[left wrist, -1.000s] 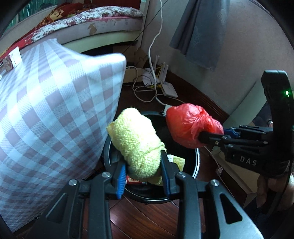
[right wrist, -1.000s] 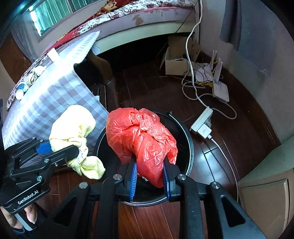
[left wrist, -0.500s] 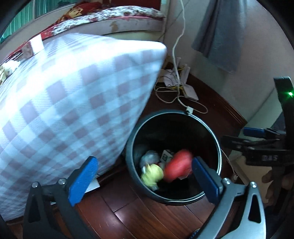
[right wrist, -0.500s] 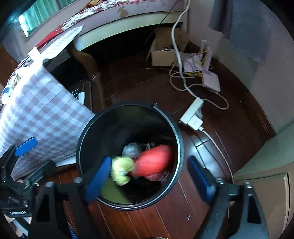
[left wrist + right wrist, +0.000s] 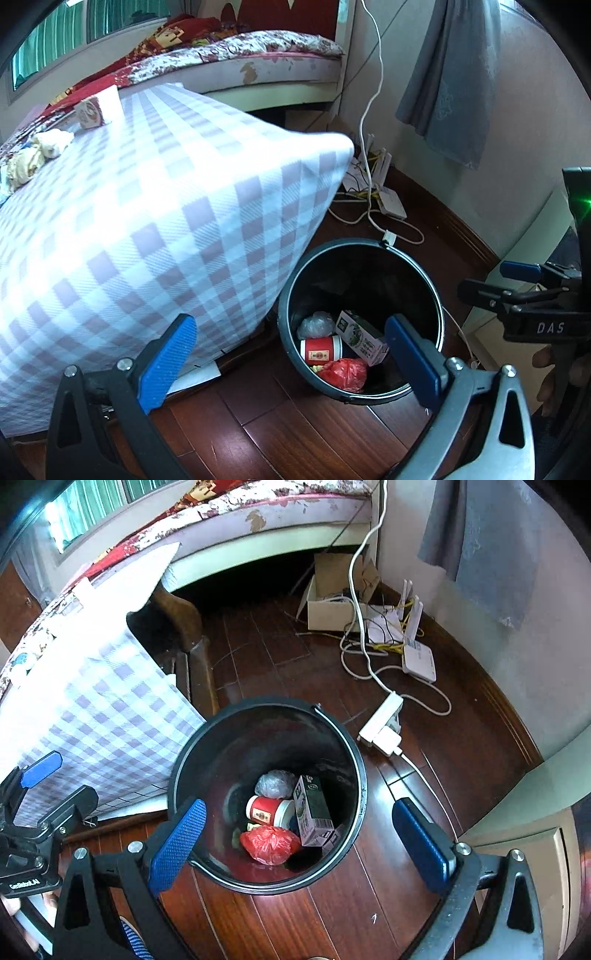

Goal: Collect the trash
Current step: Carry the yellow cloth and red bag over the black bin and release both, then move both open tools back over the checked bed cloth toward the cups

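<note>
A black round bin [image 5: 434, 291] [image 5: 356, 760] stands on the dark wood floor beside the table. Inside lie a red plastic bag [image 5: 343, 373] [image 5: 269, 843], a red and white cup [image 5: 320, 350] [image 5: 266, 810], a green and white carton [image 5: 360, 336] [image 5: 312, 810] and a grey crumpled bag [image 5: 316, 324] [image 5: 275, 783]. A bit of yellow cloth [image 5: 252, 827] peeks out under the bag. My left gripper [image 5: 291, 363] is open and empty above the bin's near rim. My right gripper [image 5: 301, 843] is open and empty over the bin.
A table with a checked purple-white cloth [image 5: 147, 221] [image 5: 92, 709] stands left of the bin, with crumpled tissues [image 5: 37, 155] and a small box [image 5: 90, 112] on top. A power strip [image 5: 382, 723], router [image 5: 417, 657], cables and a cardboard box [image 5: 332, 598] lie by the wall. A bed stands behind.
Both grippers opened wide and dropped the yellow cloth and the red bag into the bin, where they have come to rest. Both grippers have risen above the bin.
</note>
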The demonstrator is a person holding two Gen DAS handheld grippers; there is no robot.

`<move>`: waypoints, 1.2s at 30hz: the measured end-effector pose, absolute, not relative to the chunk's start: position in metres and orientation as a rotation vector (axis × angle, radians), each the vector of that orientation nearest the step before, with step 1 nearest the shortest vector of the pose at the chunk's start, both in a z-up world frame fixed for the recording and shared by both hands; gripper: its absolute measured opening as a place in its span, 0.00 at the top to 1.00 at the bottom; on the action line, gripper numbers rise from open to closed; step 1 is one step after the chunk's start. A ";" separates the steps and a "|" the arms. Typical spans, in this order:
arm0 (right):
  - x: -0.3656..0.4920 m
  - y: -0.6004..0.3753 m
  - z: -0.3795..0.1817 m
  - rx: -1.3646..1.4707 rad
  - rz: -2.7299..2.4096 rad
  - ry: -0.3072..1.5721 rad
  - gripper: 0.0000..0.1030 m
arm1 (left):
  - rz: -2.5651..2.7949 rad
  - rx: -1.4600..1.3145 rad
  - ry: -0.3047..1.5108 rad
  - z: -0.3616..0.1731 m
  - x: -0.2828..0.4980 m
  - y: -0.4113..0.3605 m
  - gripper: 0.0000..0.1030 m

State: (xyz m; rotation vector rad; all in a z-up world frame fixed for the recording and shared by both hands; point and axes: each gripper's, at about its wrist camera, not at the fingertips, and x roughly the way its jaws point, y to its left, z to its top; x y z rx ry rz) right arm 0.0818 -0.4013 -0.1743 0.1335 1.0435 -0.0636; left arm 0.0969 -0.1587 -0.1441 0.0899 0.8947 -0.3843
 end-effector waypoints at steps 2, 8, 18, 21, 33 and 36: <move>0.079 -0.399 -0.166 0.132 -0.060 1.029 0.01 | -0.379 0.087 0.883 -0.138 0.094 -0.156 0.01; 0.072 -0.388 -0.142 0.113 -0.049 0.982 0.01 | -0.368 0.074 0.843 -0.118 0.085 -0.145 0.01; 0.067 -0.359 -0.097 0.072 -0.011 0.895 0.01 | -0.303 0.039 0.768 -0.088 0.078 -0.114 0.01; 0.068 -0.348 -0.087 0.056 0.001 0.874 0.01 | -0.284 0.030 0.751 -0.082 0.076 -0.105 0.01; 0.085 -0.292 -0.061 0.002 0.099 0.819 0.01 | -0.174 -0.014 0.702 -0.063 0.077 -0.051 0.01; 0.090 -0.277 -0.055 -0.008 0.127 0.807 0.01 | -0.138 -0.021 0.693 -0.058 0.078 -0.035 0.01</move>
